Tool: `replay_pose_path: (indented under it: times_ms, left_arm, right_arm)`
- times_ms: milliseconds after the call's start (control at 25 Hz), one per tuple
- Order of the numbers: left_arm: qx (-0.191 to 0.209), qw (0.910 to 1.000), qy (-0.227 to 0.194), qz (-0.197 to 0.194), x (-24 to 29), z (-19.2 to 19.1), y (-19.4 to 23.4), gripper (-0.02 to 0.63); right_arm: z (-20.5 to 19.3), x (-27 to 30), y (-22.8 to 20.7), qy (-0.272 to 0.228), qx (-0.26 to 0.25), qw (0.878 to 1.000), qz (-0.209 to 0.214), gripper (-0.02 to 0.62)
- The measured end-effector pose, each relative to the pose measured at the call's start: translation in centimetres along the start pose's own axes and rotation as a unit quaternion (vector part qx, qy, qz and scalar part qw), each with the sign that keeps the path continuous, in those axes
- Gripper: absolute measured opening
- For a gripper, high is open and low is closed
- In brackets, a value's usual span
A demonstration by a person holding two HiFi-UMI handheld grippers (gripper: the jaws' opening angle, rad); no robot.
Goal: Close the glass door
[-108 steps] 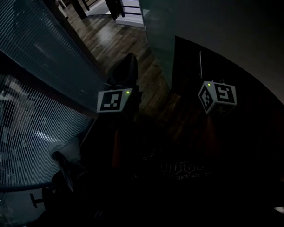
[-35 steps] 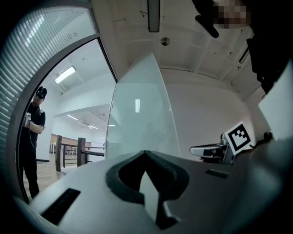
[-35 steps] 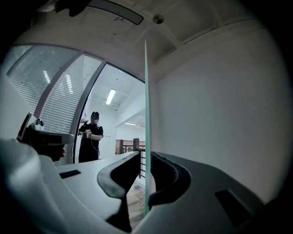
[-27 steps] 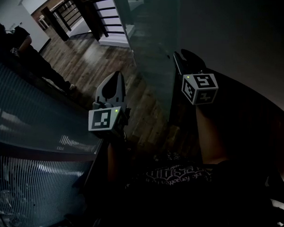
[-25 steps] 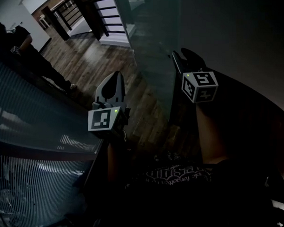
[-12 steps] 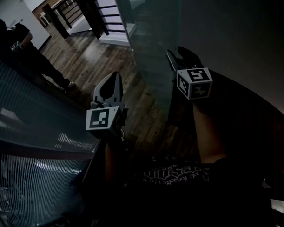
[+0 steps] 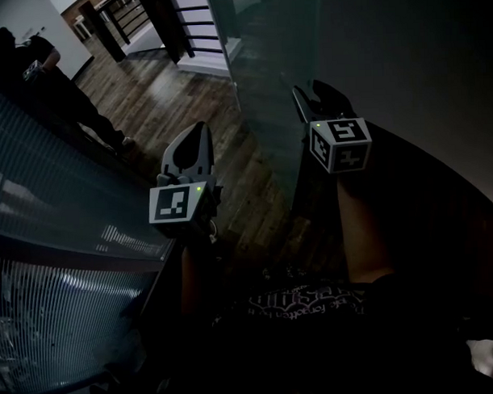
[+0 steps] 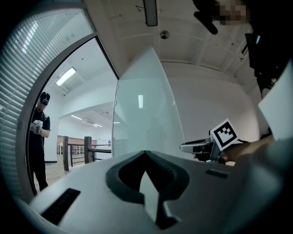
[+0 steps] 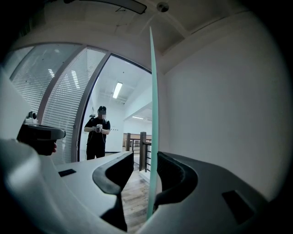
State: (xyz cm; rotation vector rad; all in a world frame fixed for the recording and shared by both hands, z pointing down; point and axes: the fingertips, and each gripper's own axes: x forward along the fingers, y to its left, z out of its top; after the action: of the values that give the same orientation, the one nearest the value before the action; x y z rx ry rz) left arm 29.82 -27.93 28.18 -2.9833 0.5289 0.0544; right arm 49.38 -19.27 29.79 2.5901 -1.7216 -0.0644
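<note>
Doorway scene in dim light, seen from a head camera looking steeply down. A person holds two grippers out ahead, pointing level over a dark wooden floor (image 7: 166, 98).

The glass door (image 7: 266, 78) stands open, a tall clear pane with a greenish edge, just beside a plain white wall (image 9: 219, 100) on its right. From the right gripper view the pane is seen edge-on as a thin vertical line (image 9: 153, 91).

The right gripper (image 7: 309, 93) has its jaws either side of that edge. The jaws have just been opening and now stand apart. A clear gap shows on the left of the glass, while the right pad sits very close to it, so the pane is released rather than clamped. Its marker cube (image 7: 340, 144) faces the camera.

The left gripper (image 7: 197, 131) is held to the left of the door, well apart from it. Its jaws meet at the tips with nothing between them.

On the far left runs a wall of ribbed glass panels (image 7: 53, 215). Beyond the doorway a second person (image 9: 97, 132) in dark clothes stands on the floor, and a dark railing (image 7: 183, 12) lies further back.
</note>
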Motion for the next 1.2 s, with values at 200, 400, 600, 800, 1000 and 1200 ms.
replay_pose_path:
  times_ms: [200,400,600,800,1000,1200]
  left_arm:
    - [0.000,1.0000,0.000,0.003,-0.3,0.2,0.2,0.002]
    - [0.000,0.9999,-0.003,0.011,-0.7,0.3,0.6,0.002]
    - [0.004,0.9997,-0.003,0.022,-0.8,0.5,0.7,0.002]
    - [0.003,0.9991,-0.009,0.041,-3.4,0.5,2.1,0.002]
    - [0.005,0.9976,-0.009,0.068,-5.9,0.9,3.9,0.002]
    - [0.006,0.9946,-0.007,0.103,-6.1,1.1,4.6,0.002]
  right_arm:
    - [0.3,0.0,0.4,0.001,-0.002,1.000,0.005,0.143]
    - [0.3,-0.2,0.9,0.003,-0.005,1.000,0.016,0.143]
    - [0.4,0.0,1.5,0.000,-0.007,0.999,0.032,0.143]
    - [0.5,-0.6,4.3,-0.006,-0.012,0.999,0.047,0.143]
    - [1.0,-0.8,6.7,-0.007,-0.013,0.998,0.068,0.143]
    - [0.7,-0.4,6.3,-0.010,-0.008,0.997,0.082,0.143]
